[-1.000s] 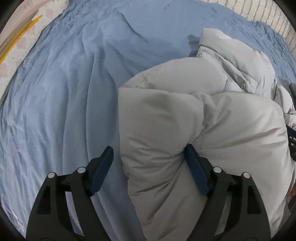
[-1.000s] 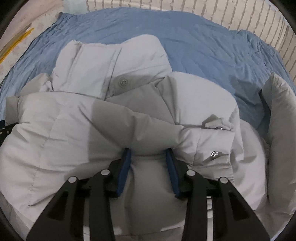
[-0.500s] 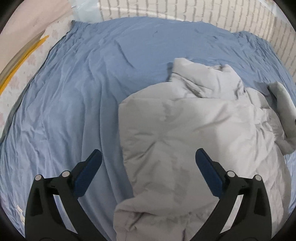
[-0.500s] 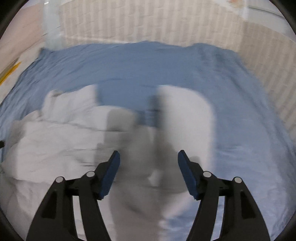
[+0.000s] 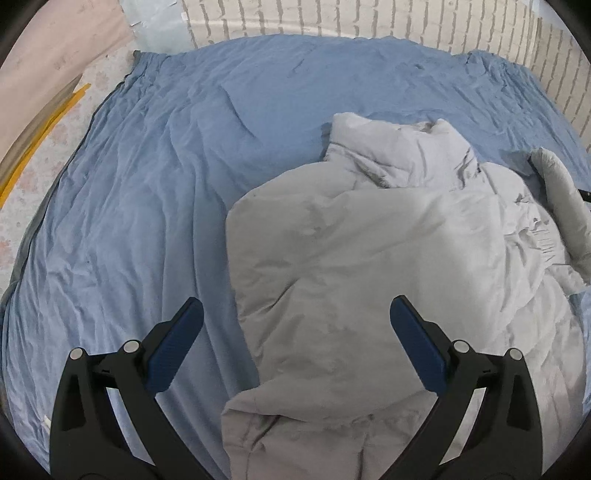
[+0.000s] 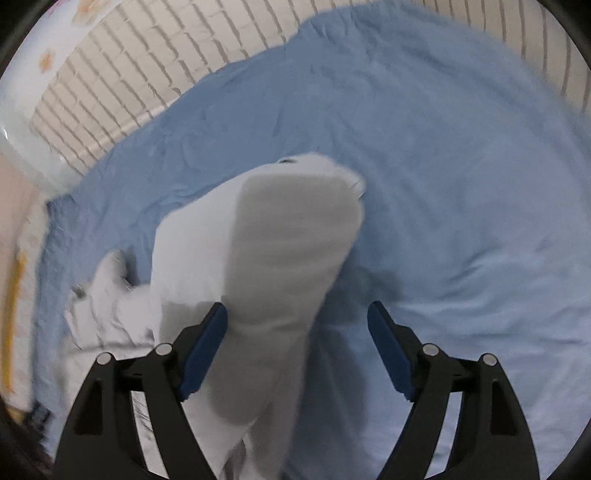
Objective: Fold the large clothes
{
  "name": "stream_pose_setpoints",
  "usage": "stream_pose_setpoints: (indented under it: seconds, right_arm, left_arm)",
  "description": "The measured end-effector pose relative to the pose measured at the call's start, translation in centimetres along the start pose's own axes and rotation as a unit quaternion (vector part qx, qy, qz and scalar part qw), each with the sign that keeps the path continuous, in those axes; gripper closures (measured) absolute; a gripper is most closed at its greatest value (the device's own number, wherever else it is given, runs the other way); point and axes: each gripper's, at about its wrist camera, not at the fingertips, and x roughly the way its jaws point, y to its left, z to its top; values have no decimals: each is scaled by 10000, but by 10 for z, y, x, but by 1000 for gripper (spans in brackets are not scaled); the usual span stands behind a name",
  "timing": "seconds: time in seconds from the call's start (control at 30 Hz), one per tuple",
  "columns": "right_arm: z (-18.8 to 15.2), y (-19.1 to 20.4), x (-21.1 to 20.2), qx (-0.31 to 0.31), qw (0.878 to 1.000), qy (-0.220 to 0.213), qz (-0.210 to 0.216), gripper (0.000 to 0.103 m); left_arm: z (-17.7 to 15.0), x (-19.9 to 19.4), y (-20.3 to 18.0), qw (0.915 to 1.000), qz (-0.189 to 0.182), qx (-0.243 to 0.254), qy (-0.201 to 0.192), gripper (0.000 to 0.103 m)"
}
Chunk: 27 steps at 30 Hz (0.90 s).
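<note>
Pale grey puffy padded jacket [image 5: 369,266] lies bunched on the right half of a bed under a wrinkled blue bedsheet [image 5: 155,192], collar end pointing to the far brick-pattern wall [image 5: 332,18], one thick grey sleeve [image 6: 288,258] sticking out to the side across the sheet. Left gripper [image 5: 295,350] hangs above the jacket's near edge, jaws spread as wide as they go, nothing pinched between the blue pads, fabric only below them. Right gripper [image 6: 297,350] sits over the sleeve, its jaws have just been opening; the sleeve runs between them and touches the left pad, but the right pad stands clear of it, so I read that as released, not held. View there is motion-blurred. Handling guess: light for its bulk, soft, springy fill that puffs back after pressing, smooth shell likely slippery, so folds will want to slide open. Not fragile; snaps on collar and cuff are the only hard bits. Best holds look like the cuff end of the sleeve, the hem corner, or a seam between quilted panels, where the padding is thinner and narrow jaws can bite. Grabbing mid-panel probably just squeezes air and slips.
</note>
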Motion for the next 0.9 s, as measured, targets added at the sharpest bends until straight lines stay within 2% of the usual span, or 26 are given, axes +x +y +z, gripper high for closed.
stream_pose_setpoints:
  seconds: [0.03, 0.07, 0.1, 0.13, 0.2, 0.27, 0.33, 0.43, 0.47, 0.5, 0.53, 0.6, 0.63, 0.73, 0.77, 0.8, 0.83, 0.9]
  right_arm:
    - [-3, 4, 6, 72, 9999, 62, 114, 27]
    - [-5, 8, 15, 86, 9994, 157, 289, 40]
    - [-6, 12, 21, 35, 9988, 206, 452, 68]
    - [-10, 16, 23, -41, 9982, 218, 554, 73]
    - [-16, 31, 19, -386, 9988, 1, 296, 91]
    - [-18, 38, 5, -587, 9979, -268, -8, 94]
    - [-18, 33, -30, -633, 9936, -801, -476, 95]
    - [-16, 15, -79, -849, 9759, -1383, -1461, 96]
    - [-20, 6, -96, -920, 9676, -1486, -1825, 96]
    - [-25, -3, -106, -959, 9636, -1480, -2009, 95]
    - [-34, -15, -110, -975, 9626, -1319, -2157, 95]
    - [-56, -41, -97, -1054, 9631, -719, -2369, 88]
    - [-69, -53, -91, -1029, 9645, -552, -2368, 85]
    - [-105, -94, -75, -410, 9815, -75, -1867, 75]
    - [-115, -105, -74, -155, 9847, -55, -1732, 48]
    - [-126, -118, -76, 156, 9823, -91, -1867, 24]
    - [-131, -125, -79, 300, 9811, -169, -1904, 21]
    - [-139, -143, -87, 663, 9828, -370, -1683, 21]
  left_arm:
    - [0, 1, 1, 10000, 32, -1, 19, 3]
    - [0, 2, 2, 10000, 40, -5, 32, 3]
    - [0, 3, 4, 10000, 49, -26, 44, 3]
    - [-1, 4, 5, 10000, 49, -38, 54, 3]
    - [-2, 2, 5, 10000, 27, -52, 54, 3]
    - [-3, 2, 3, 10000, 27, -35, 26, 3]
    - [-4, -2, -1, 10000, 53, 53, -49, 3]
    - [-4, -8, -2, 9998, 101, 134, -107, 3]
    - [-4, -8, -2, 9998, 91, 134, -112, 3]
    - [-4, -9, -2, 9998, 47, 118, -126, 3]
    - [-4, -10, -3, 9999, 12, 104, -128, 3]
    - [-5, -7, -5, 9999, -54, 85, -115, 3]
    - [-7, -5, -7, 9999, -76, 87, -88, 3]
    - [-11, 0, -12, 9998, -157, 100, 21, 3]
    - [-12, 2, -14, 9997, -169, 137, 55, 3]
    - [-13, 2, -16, 9997, -131, 192, 57, 3]
    - [-13, 2, -17, 9997, -97, 231, 45, 3]
    - [-13, 2, -17, 9997, -72, 248, 31, 3]
